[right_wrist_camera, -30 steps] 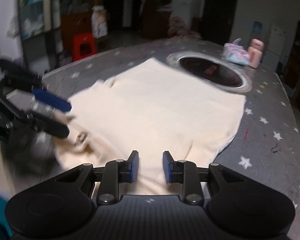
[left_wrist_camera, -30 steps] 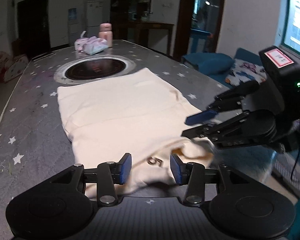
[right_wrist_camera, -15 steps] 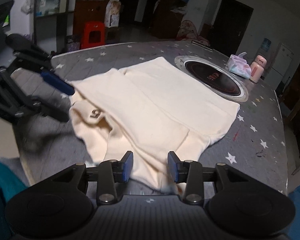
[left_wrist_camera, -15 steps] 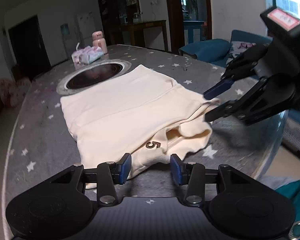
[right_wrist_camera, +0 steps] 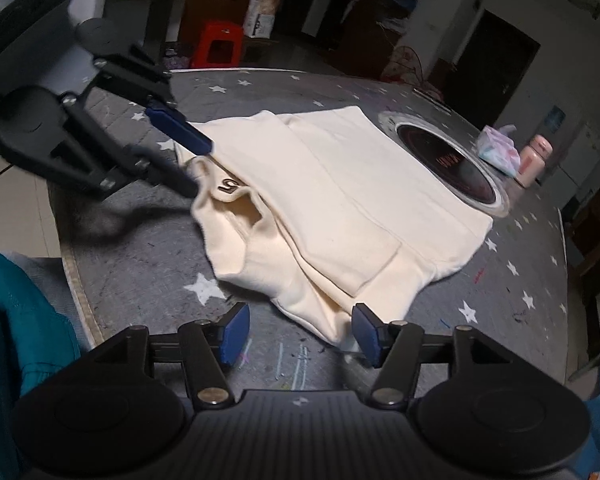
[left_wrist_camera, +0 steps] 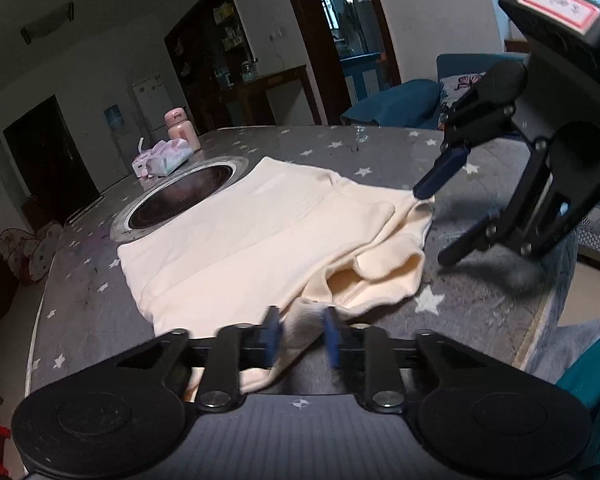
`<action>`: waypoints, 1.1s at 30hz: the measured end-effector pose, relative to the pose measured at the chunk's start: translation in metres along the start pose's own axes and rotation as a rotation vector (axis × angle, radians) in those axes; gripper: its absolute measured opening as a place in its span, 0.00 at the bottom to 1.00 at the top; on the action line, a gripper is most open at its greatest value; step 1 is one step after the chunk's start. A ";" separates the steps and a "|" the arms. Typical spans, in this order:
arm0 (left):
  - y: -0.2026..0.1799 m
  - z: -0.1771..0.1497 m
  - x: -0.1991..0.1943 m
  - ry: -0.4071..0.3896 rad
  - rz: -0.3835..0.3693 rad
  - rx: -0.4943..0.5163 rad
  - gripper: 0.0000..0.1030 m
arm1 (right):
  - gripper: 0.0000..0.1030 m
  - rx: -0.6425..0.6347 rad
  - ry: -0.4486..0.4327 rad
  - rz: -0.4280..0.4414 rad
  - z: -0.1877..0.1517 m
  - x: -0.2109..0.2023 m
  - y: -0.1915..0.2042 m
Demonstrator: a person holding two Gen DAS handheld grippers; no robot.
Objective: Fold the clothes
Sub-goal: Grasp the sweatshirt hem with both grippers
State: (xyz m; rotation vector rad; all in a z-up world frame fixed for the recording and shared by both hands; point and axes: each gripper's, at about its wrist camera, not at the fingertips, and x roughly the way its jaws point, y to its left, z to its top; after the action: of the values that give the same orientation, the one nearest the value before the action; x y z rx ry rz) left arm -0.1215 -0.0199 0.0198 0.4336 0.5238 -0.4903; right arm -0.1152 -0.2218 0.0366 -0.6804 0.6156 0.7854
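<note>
1. Cream soft cloth garment [left_wrist_camera: 260, 240] lies on the grey star-print table [left_wrist_camera: 80, 320]. Its near end is now folded over and bunched; before, it lay flatter.
2. Its long side runs from the near edge toward the round dark hole [left_wrist_camera: 180, 196].
3. The left gripper [left_wrist_camera: 300, 336] is closing on a cloth corner.
4. The right gripper [right_wrist_camera: 296, 334] is opening, nothing pinched between its pads.

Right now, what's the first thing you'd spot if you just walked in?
A big cream garment lies partly folded on the grey starry table, near its edge. The left gripper is closing on one corner, and the right gripper is opening beside another.
</note>
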 end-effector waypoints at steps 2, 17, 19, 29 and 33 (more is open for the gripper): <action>0.005 0.003 0.002 -0.005 -0.007 -0.021 0.15 | 0.56 -0.009 -0.012 -0.001 0.001 0.003 0.002; 0.042 0.017 0.008 -0.011 -0.019 -0.162 0.25 | 0.15 0.083 -0.053 0.041 0.025 0.035 -0.017; 0.039 0.012 0.002 -0.014 -0.006 -0.138 0.43 | 0.13 0.125 -0.056 0.056 0.026 0.033 -0.025; 0.028 -0.009 0.000 0.028 0.043 -0.024 0.54 | 0.12 0.201 -0.075 0.070 0.035 0.027 -0.040; 0.023 -0.013 0.006 0.040 0.062 0.025 0.54 | 0.12 0.219 -0.087 0.067 0.039 0.025 -0.043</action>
State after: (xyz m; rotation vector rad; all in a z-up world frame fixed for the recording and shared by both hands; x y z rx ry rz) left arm -0.1091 0.0028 0.0126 0.4826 0.5414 -0.4299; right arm -0.0574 -0.2047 0.0567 -0.4251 0.6372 0.7923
